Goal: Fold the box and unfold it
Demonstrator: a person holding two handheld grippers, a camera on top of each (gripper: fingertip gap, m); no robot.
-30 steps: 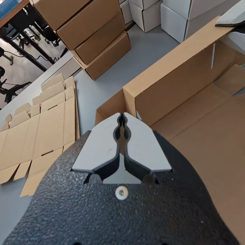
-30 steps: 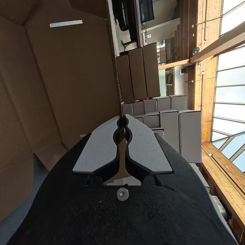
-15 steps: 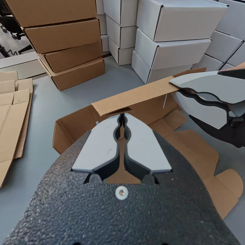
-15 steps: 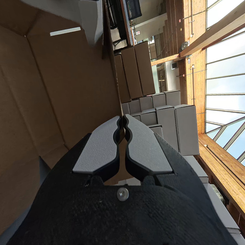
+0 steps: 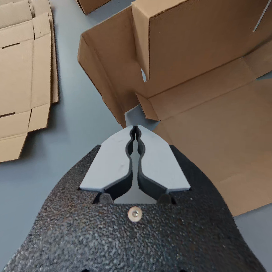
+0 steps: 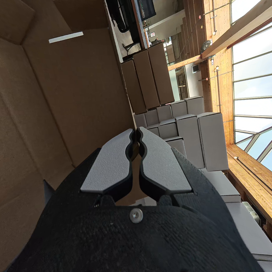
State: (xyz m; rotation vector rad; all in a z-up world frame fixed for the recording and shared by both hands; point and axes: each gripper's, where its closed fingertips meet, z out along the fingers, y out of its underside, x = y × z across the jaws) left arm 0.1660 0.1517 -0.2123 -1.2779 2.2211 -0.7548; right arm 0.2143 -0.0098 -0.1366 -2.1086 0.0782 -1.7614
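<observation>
Here, left gripper [image 5: 135,127] closed, empty, right gripper [image 6: 135,130] seemingly pinching box [image 6: 70,88] edge

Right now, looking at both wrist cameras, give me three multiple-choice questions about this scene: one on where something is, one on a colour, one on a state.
1. Where does the stack of flat box blanks lie relative to the half-folded cardboard box in the left wrist view?
A. To its left
B. Inside it
C. On top of it

2. What colour is the table?
A. White
B. Grey
C. Green

3. What is the left gripper doing?
A. Open wide
B. Clamped on a box flap
C. Shut on nothing

Answers: 1 A, the blanks lie flat on the table left of the box. 2 B, the bare surface between them is grey. 3 C, its jaws meet at the tips with only table behind them.
</observation>
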